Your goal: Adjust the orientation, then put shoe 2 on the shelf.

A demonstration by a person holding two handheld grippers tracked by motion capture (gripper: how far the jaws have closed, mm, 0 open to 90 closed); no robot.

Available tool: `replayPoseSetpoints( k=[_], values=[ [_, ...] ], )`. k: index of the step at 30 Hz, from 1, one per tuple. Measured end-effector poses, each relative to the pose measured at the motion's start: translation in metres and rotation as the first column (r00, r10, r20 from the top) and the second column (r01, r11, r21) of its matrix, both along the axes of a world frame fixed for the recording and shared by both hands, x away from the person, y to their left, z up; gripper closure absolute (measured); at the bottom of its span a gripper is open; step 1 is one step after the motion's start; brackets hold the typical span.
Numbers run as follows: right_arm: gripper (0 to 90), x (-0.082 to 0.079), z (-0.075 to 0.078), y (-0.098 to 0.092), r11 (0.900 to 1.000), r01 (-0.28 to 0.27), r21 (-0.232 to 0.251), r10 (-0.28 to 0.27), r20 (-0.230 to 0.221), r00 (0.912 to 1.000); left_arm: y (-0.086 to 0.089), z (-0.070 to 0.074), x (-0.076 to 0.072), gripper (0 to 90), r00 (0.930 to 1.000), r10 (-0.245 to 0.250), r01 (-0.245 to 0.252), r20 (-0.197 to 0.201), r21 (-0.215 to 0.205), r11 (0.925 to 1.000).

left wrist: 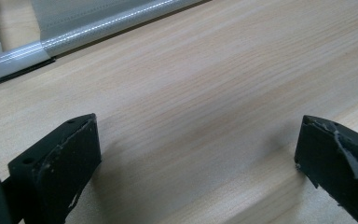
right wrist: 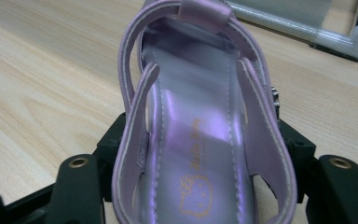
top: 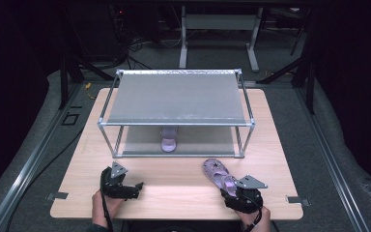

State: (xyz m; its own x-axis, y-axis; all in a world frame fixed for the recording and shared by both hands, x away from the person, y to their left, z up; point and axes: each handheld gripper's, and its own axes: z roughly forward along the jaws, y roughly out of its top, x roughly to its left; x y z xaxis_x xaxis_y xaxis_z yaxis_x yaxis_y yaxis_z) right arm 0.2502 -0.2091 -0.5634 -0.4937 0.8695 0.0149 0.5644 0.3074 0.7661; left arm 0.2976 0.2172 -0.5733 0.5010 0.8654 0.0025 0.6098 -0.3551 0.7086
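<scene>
A lab: dark curtains, cables [top: 140, 46] on the floor, metal frame legs [top: 217, 38].

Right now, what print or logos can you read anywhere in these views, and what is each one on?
"Hello Kitty": gold script on the insole of the purple sandal between the right tool's jaws; faint, so that reading is likely rather than sure.
Gold cat-face logo below it, no letters.
Second sandal in the rack: too small to read.

Glossy, smooth lilac sandal [right wrist: 200, 140], pale matt wood-grain table [left wrist: 205, 93], shiny metal-tube rack [top: 176, 123]
</scene>
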Motion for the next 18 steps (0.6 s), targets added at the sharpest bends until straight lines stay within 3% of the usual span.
replayPoseSetpoints(
  k=[11, 18],
  values=[
    [37.8, -0.003, -0.001, 0.001, 1.0, 0.002, 0.004, -0.002, 0.048, 0.9989, 0.0, 0.0, 0.0, 0.2, 1.0, 0.0, 0.0, -0.001, 0.001, 1.0],
    [37.7, -0.008, 0.015, 0.001, 0.999, -0.019, 0.039, 0.015, 0.098, 0.9951, 0.0, 0.0, 0.0, 0.3, 1.0, 0.0, 0.0, -0.001, 0.001, 1.0]
  ],
)
